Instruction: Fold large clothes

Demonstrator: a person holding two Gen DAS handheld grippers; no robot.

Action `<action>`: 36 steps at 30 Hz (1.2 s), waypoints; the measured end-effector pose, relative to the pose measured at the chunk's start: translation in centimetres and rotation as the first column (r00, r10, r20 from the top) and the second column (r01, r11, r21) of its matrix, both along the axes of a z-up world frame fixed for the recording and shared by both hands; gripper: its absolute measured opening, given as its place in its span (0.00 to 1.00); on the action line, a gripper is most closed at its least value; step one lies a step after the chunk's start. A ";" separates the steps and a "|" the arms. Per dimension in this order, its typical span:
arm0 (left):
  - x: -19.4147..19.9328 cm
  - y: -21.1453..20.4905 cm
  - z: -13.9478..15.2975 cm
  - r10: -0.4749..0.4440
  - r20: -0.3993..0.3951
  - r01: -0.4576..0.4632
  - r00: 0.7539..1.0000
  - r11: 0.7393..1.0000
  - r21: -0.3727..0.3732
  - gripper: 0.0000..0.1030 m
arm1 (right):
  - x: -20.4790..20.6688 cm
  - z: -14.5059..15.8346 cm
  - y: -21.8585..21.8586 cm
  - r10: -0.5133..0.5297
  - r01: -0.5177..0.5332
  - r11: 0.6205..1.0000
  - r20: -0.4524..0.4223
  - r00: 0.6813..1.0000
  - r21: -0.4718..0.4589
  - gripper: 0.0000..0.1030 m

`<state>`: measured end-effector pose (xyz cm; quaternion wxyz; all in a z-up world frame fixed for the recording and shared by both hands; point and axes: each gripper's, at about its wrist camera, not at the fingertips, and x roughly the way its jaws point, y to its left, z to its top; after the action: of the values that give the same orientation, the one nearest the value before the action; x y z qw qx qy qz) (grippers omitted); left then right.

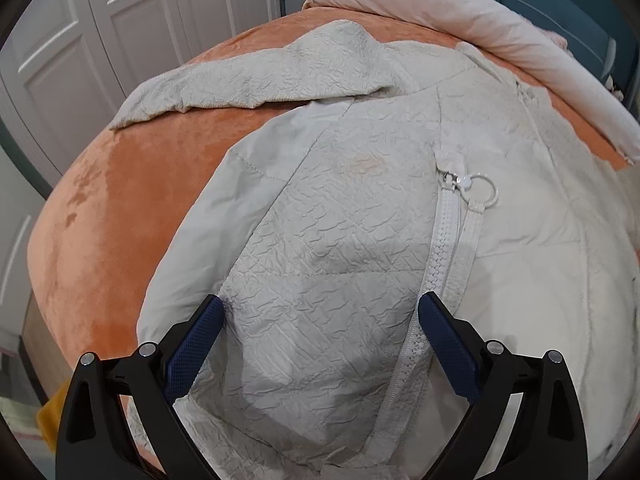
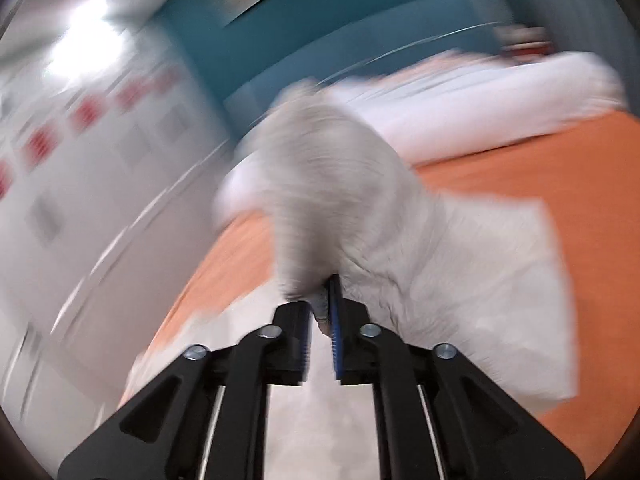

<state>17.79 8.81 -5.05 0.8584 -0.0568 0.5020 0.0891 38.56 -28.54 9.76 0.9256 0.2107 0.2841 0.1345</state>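
Observation:
A large off-white quilted jacket (image 1: pixel 352 216) lies spread on an orange bed cover (image 1: pixel 104 208). Its zipper (image 1: pixel 438 248) with a ring pull (image 1: pixel 484 192) runs down the front, and one sleeve (image 1: pixel 248 80) stretches to the far left. My left gripper (image 1: pixel 320 320) is open, its blue pads either side of the jacket's front panel, just above the fabric. My right gripper (image 2: pixel 322 304) is shut on a fold of the jacket (image 2: pixel 332 184) and holds it lifted above the bed; this view is motion-blurred.
A pale pink duvet (image 1: pixel 460 12) is bunched along the far side of the bed. White wardrobe doors (image 1: pixel 80 28) stand to the left, and a teal wall (image 2: pixel 280 32) lies behind. The bed's left edge (image 1: pixel 40 280) drops off near a yellow item (image 1: pixel 50 412).

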 end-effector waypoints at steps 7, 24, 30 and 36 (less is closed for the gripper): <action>1.9 2.1 4.2 -0.005 0.117 0.024 0.993 0.987 -0.159 0.93 | -4.6 -3.3 8.7 0.086 -0.085 0.989 0.008 0.996 -0.124 0.57; 23.1 -6.9 -1.1 -0.053 0.000 0.047 0.999 0.885 -0.464 0.17 | -6.1 -14.3 -9.5 -0.442 0.459 0.887 -0.356 0.823 -0.041 0.70; 22.8 -6.9 5.2 -0.100 0.234 0.189 0.967 0.897 -0.398 0.03 | -2.7 -12.1 -7.3 -0.344 0.335 0.939 -0.253 0.904 -0.077 0.03; 24.3 -8.1 -1.0 -0.162 0.068 0.175 0.984 0.949 -0.263 0.08 | -1.0 -18.4 -8.3 -0.378 0.323 0.925 -0.426 0.822 -0.198 0.00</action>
<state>42.08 0.66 -6.05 0.8584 -0.1311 0.4929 -0.0545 37.56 -36.81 -8.60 0.8522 0.2302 0.4572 -0.1083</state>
